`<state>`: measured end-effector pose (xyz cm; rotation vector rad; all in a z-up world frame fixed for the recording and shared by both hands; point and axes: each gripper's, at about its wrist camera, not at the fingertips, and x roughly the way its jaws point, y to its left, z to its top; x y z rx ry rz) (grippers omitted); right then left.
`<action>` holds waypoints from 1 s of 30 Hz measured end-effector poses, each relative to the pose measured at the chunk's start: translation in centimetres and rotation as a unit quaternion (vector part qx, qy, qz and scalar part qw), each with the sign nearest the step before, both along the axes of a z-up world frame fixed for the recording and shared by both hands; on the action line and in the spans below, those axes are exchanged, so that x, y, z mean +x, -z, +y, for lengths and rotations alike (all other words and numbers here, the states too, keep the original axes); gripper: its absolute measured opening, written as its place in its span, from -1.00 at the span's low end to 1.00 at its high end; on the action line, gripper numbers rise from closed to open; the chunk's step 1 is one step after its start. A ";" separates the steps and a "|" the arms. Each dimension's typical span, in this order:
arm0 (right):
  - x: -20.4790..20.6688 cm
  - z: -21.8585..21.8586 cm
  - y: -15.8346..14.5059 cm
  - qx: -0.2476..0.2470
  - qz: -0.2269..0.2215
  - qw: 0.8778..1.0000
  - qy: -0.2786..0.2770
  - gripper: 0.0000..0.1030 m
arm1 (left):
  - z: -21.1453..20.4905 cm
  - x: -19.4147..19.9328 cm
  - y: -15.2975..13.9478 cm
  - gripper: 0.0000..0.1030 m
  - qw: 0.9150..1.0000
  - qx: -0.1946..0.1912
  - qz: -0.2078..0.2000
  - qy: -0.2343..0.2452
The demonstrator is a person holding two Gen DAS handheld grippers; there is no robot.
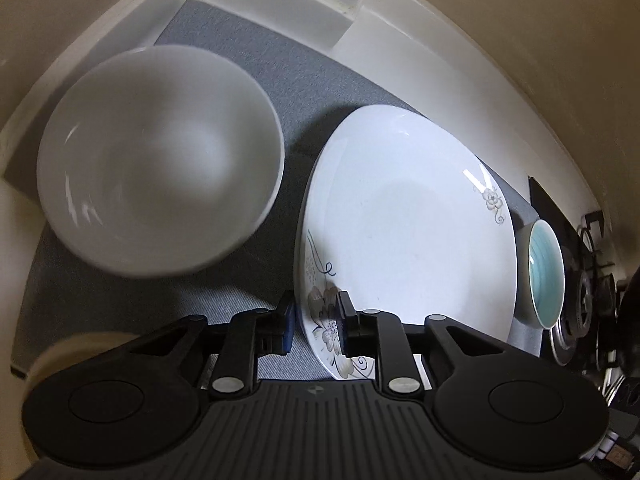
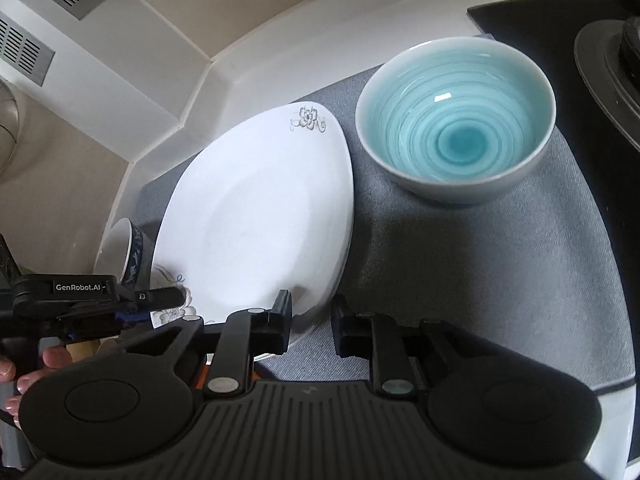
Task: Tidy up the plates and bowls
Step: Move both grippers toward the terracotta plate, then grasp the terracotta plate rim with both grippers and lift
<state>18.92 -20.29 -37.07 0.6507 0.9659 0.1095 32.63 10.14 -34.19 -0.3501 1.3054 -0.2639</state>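
Plate (image 1: 404,236), white with grey flower prints at its rim, lies on the grey mat (image 1: 248,52) that covers the counter, between the white bowl (image 1: 160,160) on one side and the turquoise bowl (image 2: 456,124) on the other; it is the widest piece and sits near both without clearly touching either. White bowl, next in size, stands upright near the mat's corner by the white wall ledge, and in the right wrist view its outside shows a blue pattern. Turquoise bowl, ringed inside, stands upright just beside the plate's far rim, close to the black stove (image 2: 600,52). Left gripper (image 1: 316,322) straddles the plate's near rim at the flower print, one pad above and one below; the pads look close to the rim, yet whether they press on it cannot be told. Right gripper (image 2: 312,328) stands over the same near rim with its jaws narrowly parted, and the plate edge lies under its left finger, not clamped. The step in hand appears to be taking hold of the plate. The next move calls for a firm pinch and a level lift that clears both bowls.
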 end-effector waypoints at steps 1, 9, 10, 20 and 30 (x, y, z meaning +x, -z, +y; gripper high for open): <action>-0.1 -0.2 -0.1 -0.001 0.000 1.000 0.000 -0.58 | 0.1 -0.2 0.0 -0.57 1.000 -0.001 0.007 -0.006; -3.7 1.7 -2.2 -0.029 -0.017 0.995 -0.090 0.42 | -1.0 -4.5 -3.6 -0.15 0.997 0.067 -0.032 0.027; -3.9 2.4 -2.1 -0.031 -0.008 0.993 -0.113 0.49 | -1.4 -5.0 -4.0 -0.13 0.996 0.076 -0.037 0.036; -4.7 4.5 -0.3 -0.101 0.045 0.982 -0.154 -0.86 | -5.2 -7.3 -3.5 0.14 0.988 0.113 -0.031 0.096; -6.3 -1.0 -0.4 -0.077 0.074 0.991 -0.082 -0.74 | -7.2 -9.3 -0.7 0.12 0.981 0.119 0.005 0.150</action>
